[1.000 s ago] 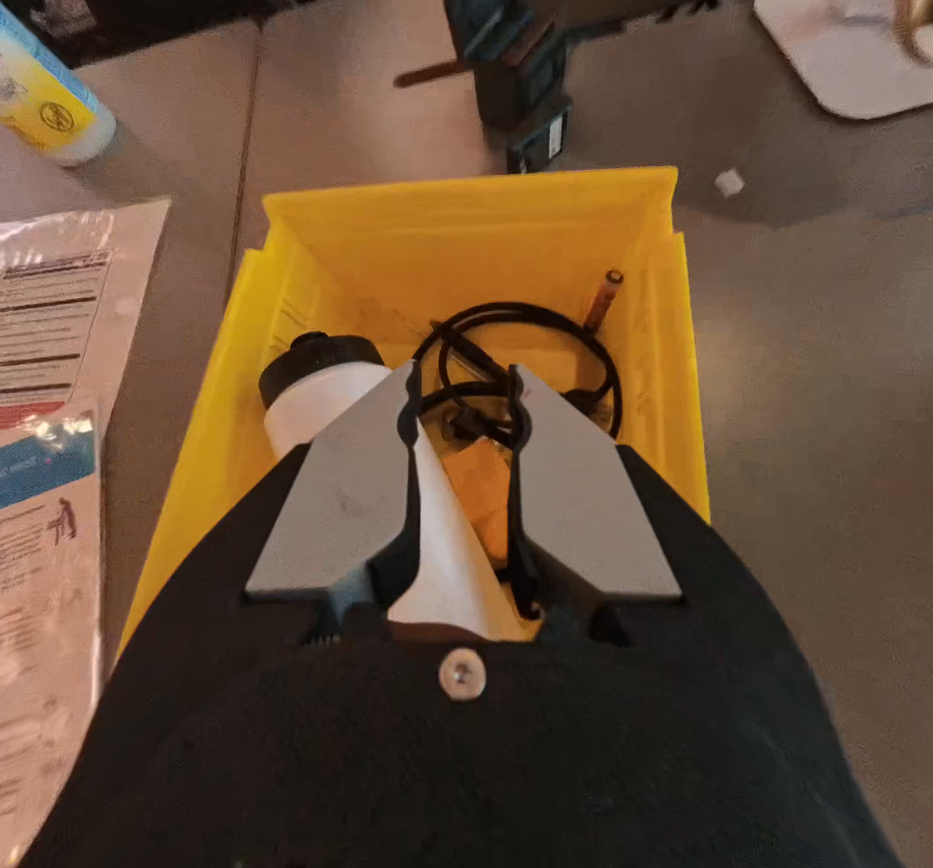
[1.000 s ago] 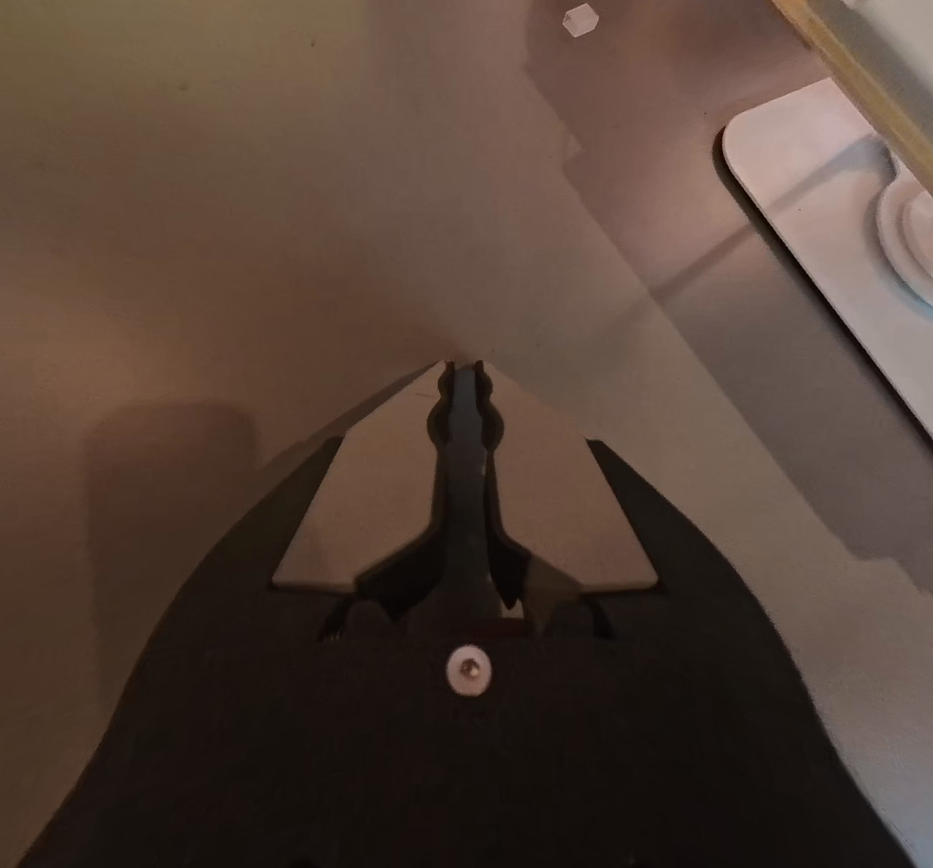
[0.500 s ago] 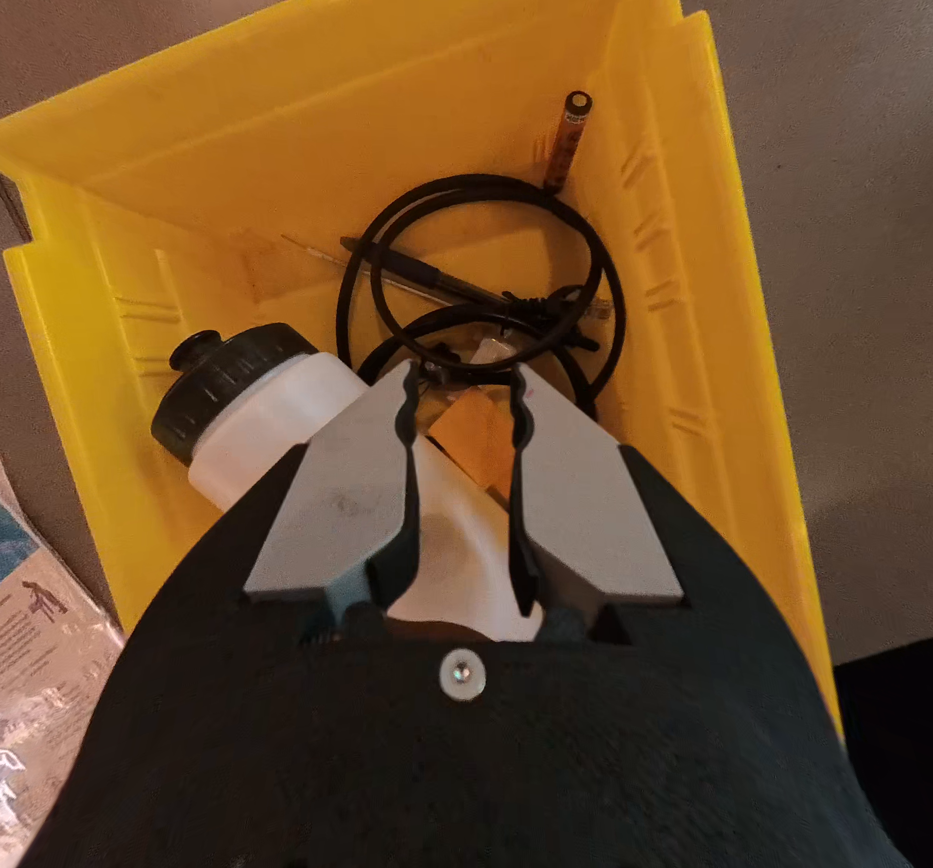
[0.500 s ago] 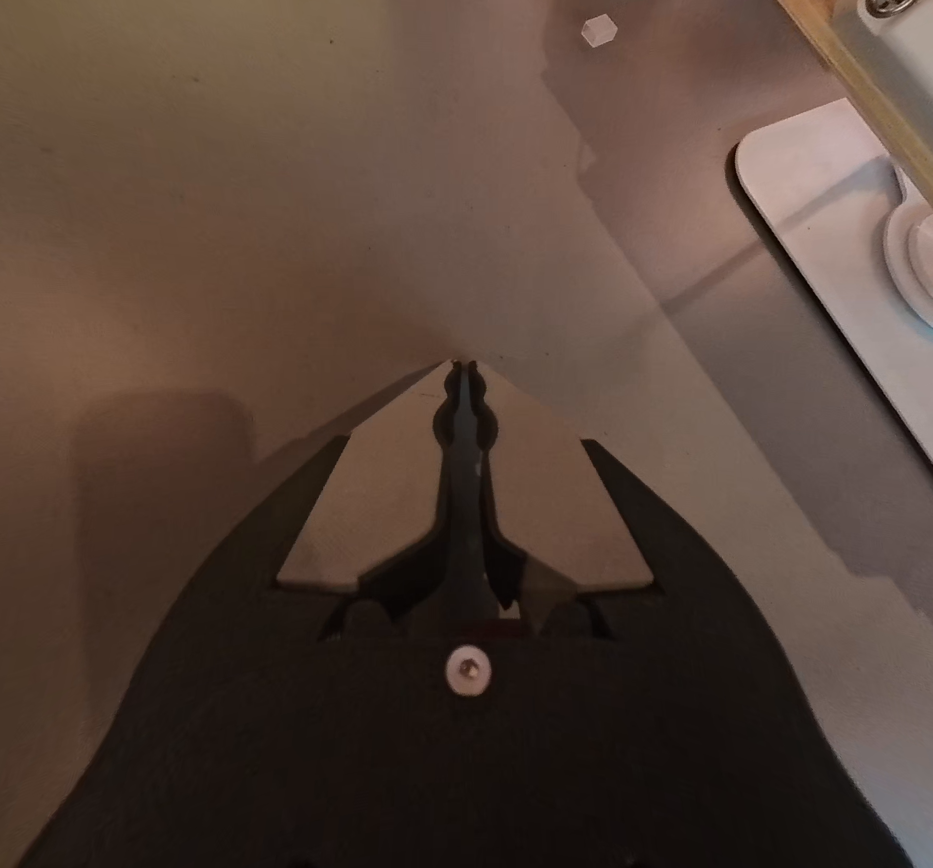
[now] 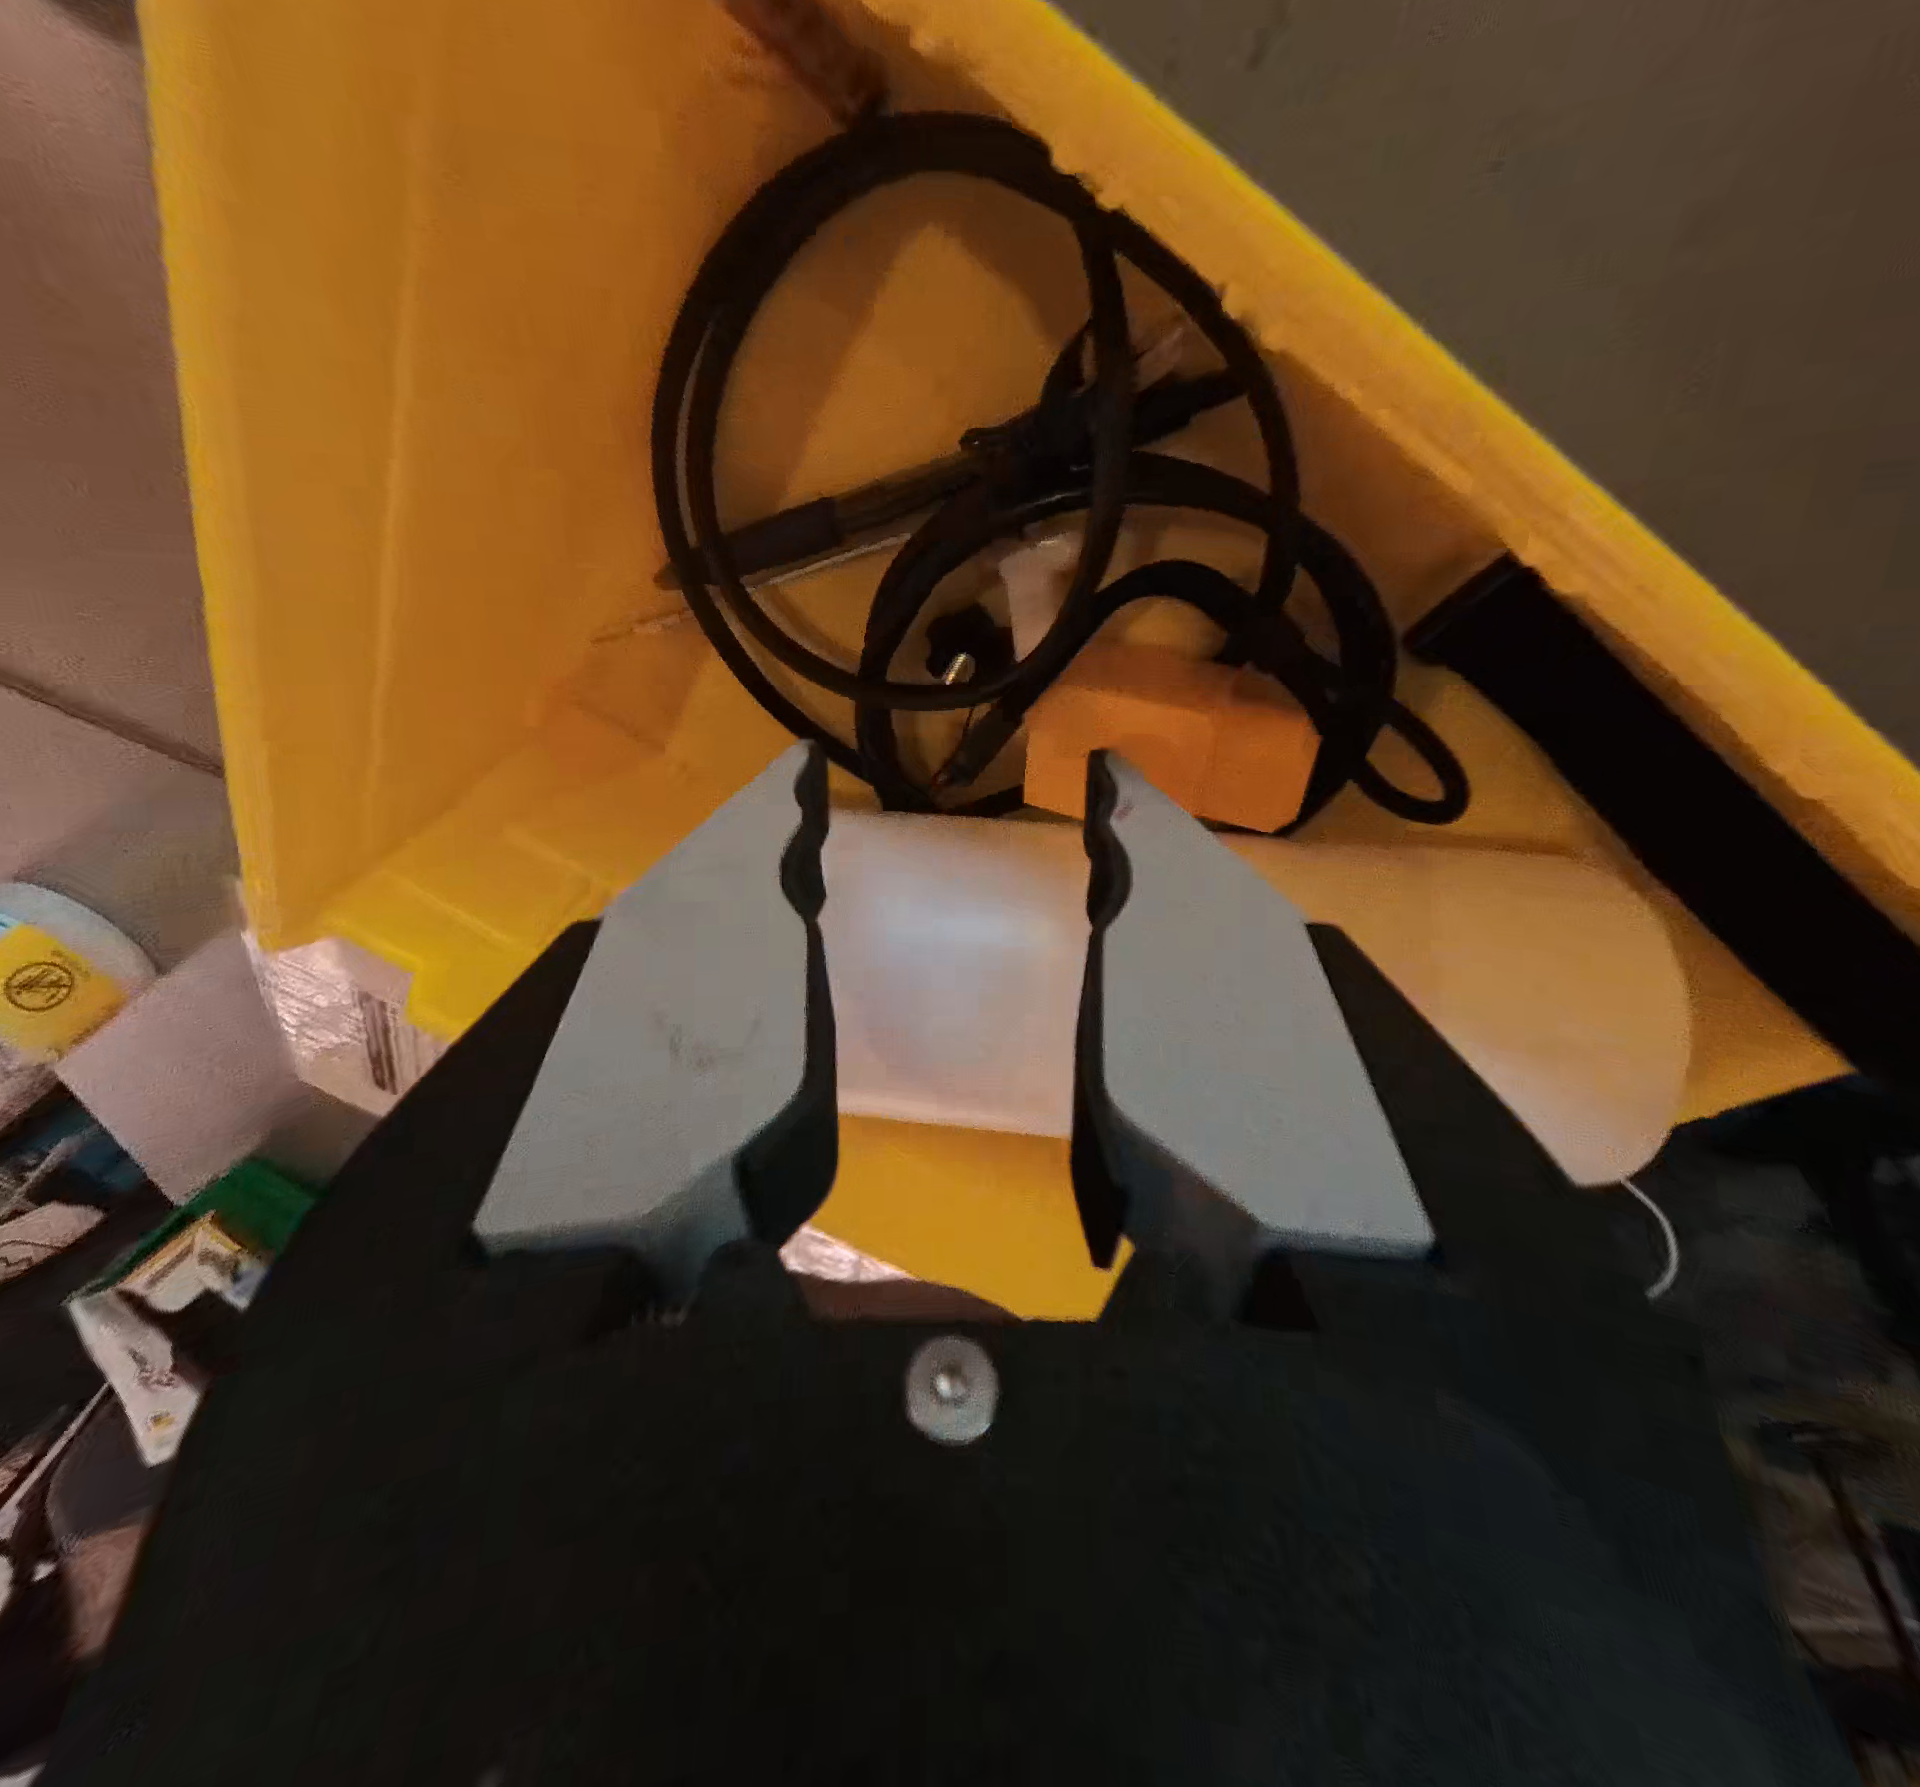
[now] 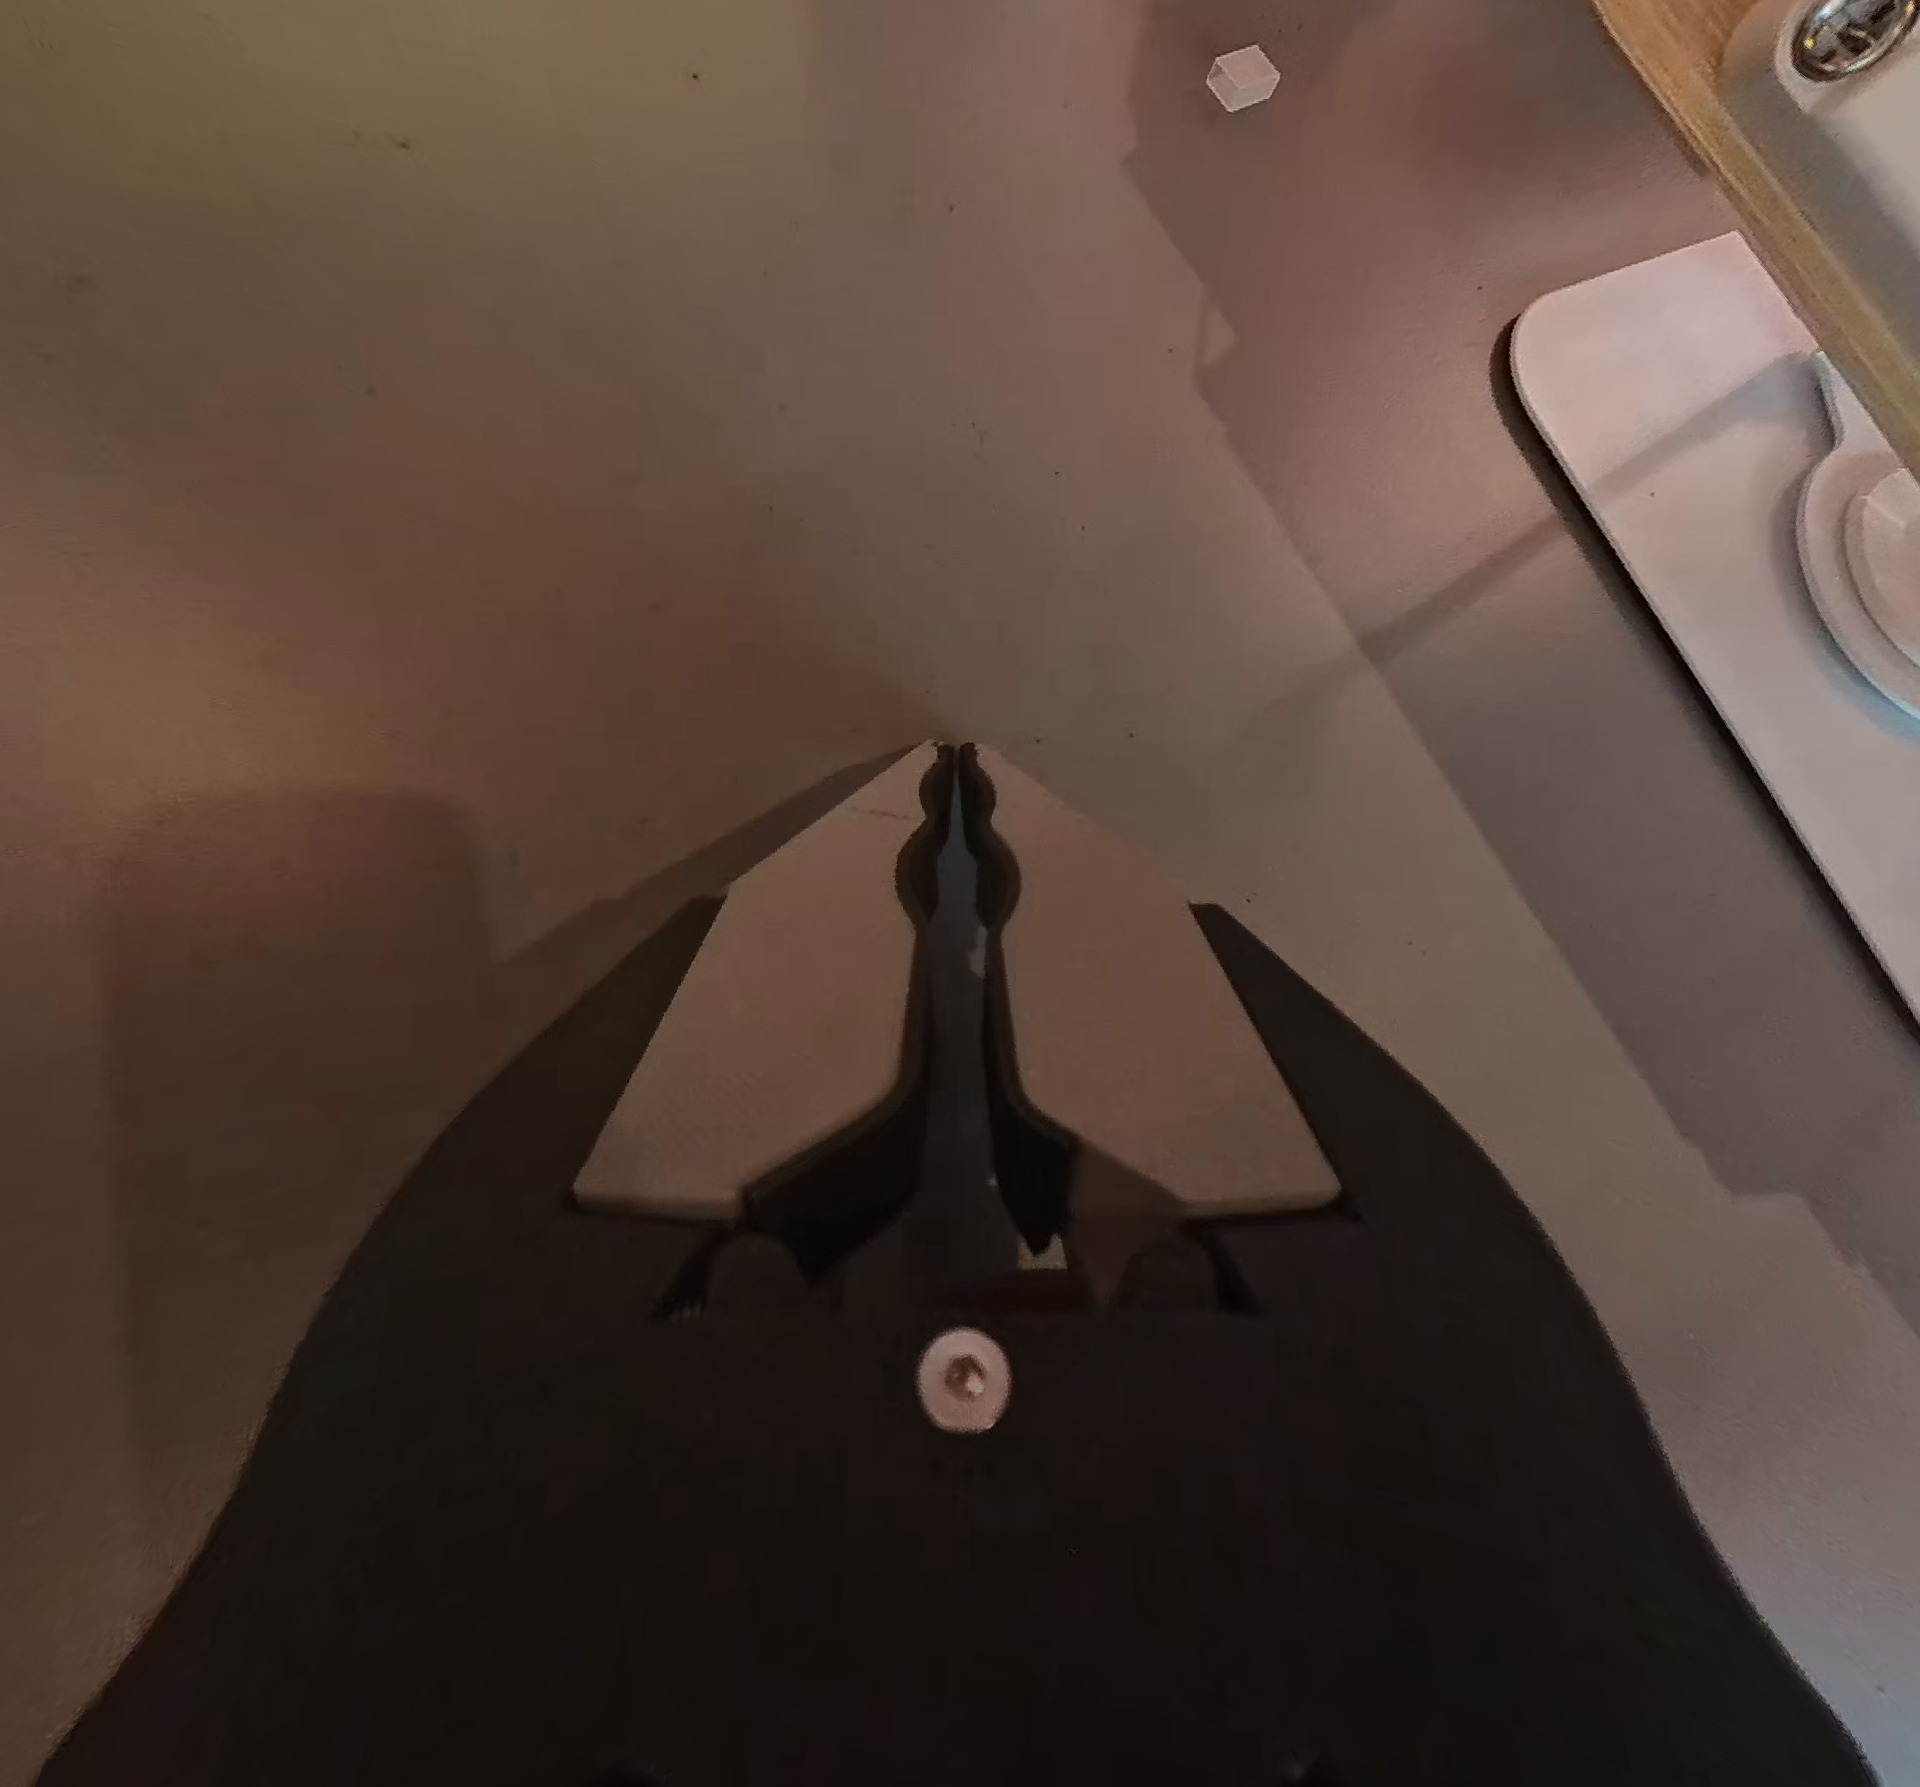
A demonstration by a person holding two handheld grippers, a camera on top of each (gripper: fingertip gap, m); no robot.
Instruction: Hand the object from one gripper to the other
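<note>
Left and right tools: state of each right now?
Left tool: open, fingers either side of the white bottle in the yellow bin, no grip visible.
Right tool: shut, empty, over the table.

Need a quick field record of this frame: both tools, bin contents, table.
left tool: open, fingers either side of white bottle, not closed on it
right tool: shut, empty, over bare table
bin: yellow, holds bottle, black cable, orange block, brown tube
table extras: small clear cube, white base plate
handover: not started
</note>
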